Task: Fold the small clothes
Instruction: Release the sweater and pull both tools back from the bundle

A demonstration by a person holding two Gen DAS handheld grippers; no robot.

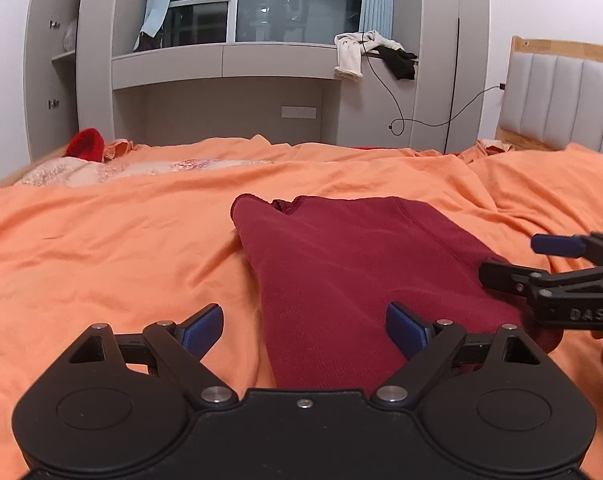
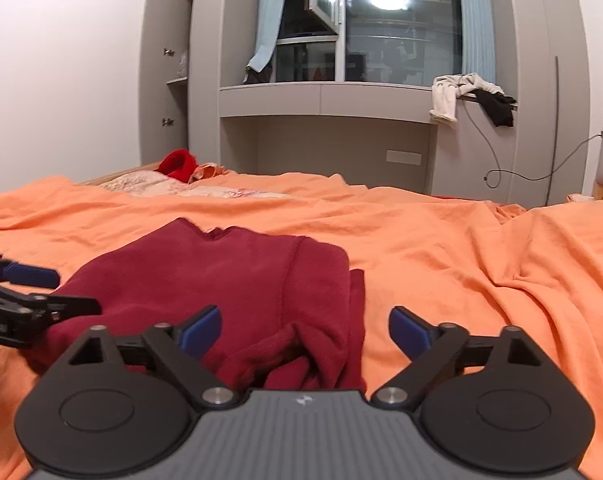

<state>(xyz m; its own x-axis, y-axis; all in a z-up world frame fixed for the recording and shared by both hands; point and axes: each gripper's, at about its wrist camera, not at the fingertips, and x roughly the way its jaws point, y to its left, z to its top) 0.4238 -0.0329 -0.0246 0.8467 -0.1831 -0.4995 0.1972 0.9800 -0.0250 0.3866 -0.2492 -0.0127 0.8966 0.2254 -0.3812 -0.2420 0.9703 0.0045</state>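
A dark red knitted garment (image 1: 341, 264) lies folded lengthwise on the orange bed cover (image 1: 101, 248). My left gripper (image 1: 304, 326) is open just above the garment's near left edge, its blue pads clear of the cloth. In the right wrist view the same garment (image 2: 229, 280) shows bunched folds at its near right corner, and my right gripper (image 2: 305, 328) stands open over that corner with nothing pressed between its pads. The right gripper (image 1: 529, 258) also shows at the right edge of the left wrist view, and the left gripper (image 2: 57, 290) at the left edge of the right wrist view.
A bright red item (image 1: 86, 145) and a pale patterned blanket (image 1: 141, 170) lie at the far left of the bed. A grey wall unit with a window ledge (image 1: 229, 60) holds white and black clothes (image 1: 365, 52). A padded headboard (image 1: 561, 100) stands at the right.
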